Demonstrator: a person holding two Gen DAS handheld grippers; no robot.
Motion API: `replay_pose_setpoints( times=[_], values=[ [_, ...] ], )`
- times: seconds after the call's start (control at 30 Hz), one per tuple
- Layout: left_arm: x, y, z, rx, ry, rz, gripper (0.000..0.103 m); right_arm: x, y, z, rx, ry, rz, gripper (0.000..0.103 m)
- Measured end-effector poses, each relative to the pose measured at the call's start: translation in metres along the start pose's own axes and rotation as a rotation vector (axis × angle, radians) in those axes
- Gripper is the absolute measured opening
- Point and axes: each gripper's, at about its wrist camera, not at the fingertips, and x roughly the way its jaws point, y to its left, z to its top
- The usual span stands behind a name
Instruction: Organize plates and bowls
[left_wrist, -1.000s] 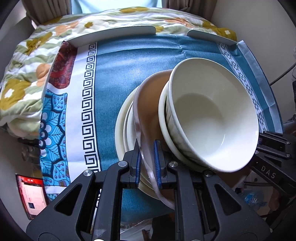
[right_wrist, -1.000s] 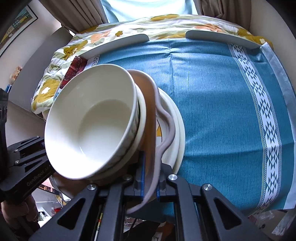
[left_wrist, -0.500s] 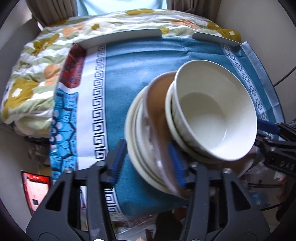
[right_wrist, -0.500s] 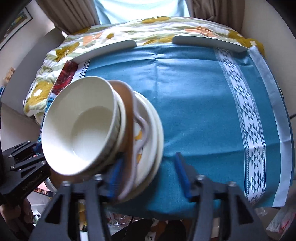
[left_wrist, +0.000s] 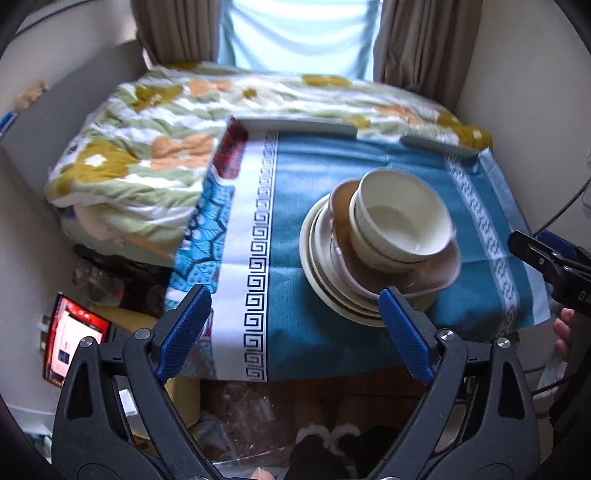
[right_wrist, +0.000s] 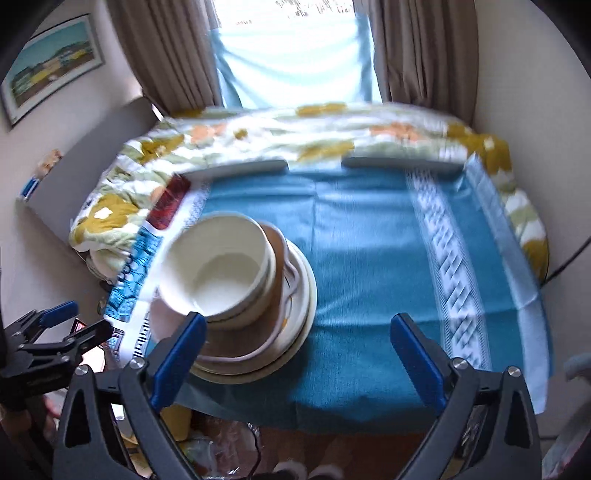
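A stack of dishes (left_wrist: 380, 254) sat near the front edge of the counter (left_wrist: 306, 184), which was draped in a woven teal cloth with white key-pattern bands. Glossy cream plates (left_wrist: 314, 266) lay at the bottom, a wavy-rimmed tan dish (left_wrist: 436, 277) above them, and a deep, round white bowl (left_wrist: 402, 218) on top. The left hand-held gripper (left_wrist: 295, 328) and the right hand-held gripper (right_wrist: 295, 354) were both released, jaws opening with ribbed blue pads, nothing between them. The right wrist view alone showed a framed picture (right_wrist: 51, 66); the left alone showed a red-lit screen (left_wrist: 74, 339) below the counter.
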Motion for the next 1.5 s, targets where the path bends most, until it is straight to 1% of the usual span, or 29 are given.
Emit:
replay_pose_setpoints(
  times=[0.1, 0.2, 0.23, 0.27, 0.33, 0.43, 0.47, 0.57, 0.77, 1.0, 1.2, 1.5],
  values=[
    [-0.055, -0.015, 0.001, 0.012, -0.127, 0.022, 0.094, -0.042, 0.001, 0.006, -0.013, -0.07, -0.005, 0.099],
    [-0.108, -0.036, 0.012, 0.052, -0.273, 0.055, 0.102, -0.084, 0.0, 0.016, -0.029, -0.156, -0.034, 0.099],
    [-0.128, -0.044, 0.017, 0.062, -0.334, 0.063, 0.103, -0.103, 0.0, 0.019, -0.039, -0.198, -0.051, 0.099],
    [-0.143, -0.05, 0.021, 0.064, -0.377, 0.061, 0.103, -0.114, 0.0, 0.022, -0.046, -0.221, -0.061, 0.102],
    [-0.165, -0.061, 0.029, 0.064, -0.441, 0.039, 0.103, -0.143, 0.0, 0.026, -0.065, -0.287, -0.087, 0.102],
    [-0.182, -0.072, 0.036, 0.057, -0.487, 0.005, 0.103, -0.174, 0.0, 0.027, -0.092, -0.364, -0.129, 0.102],
    [-0.184, -0.074, 0.037, 0.053, -0.495, -0.008, 0.103, -0.184, -0.001, 0.027, -0.095, -0.388, -0.148, 0.102],
    [-0.186, -0.08, 0.034, 0.043, -0.514, -0.02, 0.103, -0.197, -0.008, 0.026, -0.094, -0.416, -0.177, 0.102],
    [-0.191, -0.094, 0.026, 0.056, -0.556, 0.017, 0.103, -0.209, -0.018, 0.021, -0.07, -0.437, -0.182, 0.102],
    [-0.189, -0.105, 0.029, 0.067, -0.555, 0.036, 0.103, -0.212, -0.027, 0.022, -0.036, -0.442, -0.167, 0.102],
    [-0.188, -0.111, 0.03, 0.082, -0.55, 0.038, 0.103, -0.212, -0.028, 0.023, -0.036, -0.443, -0.164, 0.102],
    [-0.188, -0.111, 0.031, 0.094, -0.552, 0.036, 0.103, -0.212, -0.03, 0.024, -0.03, -0.439, -0.161, 0.102]
  ],
)
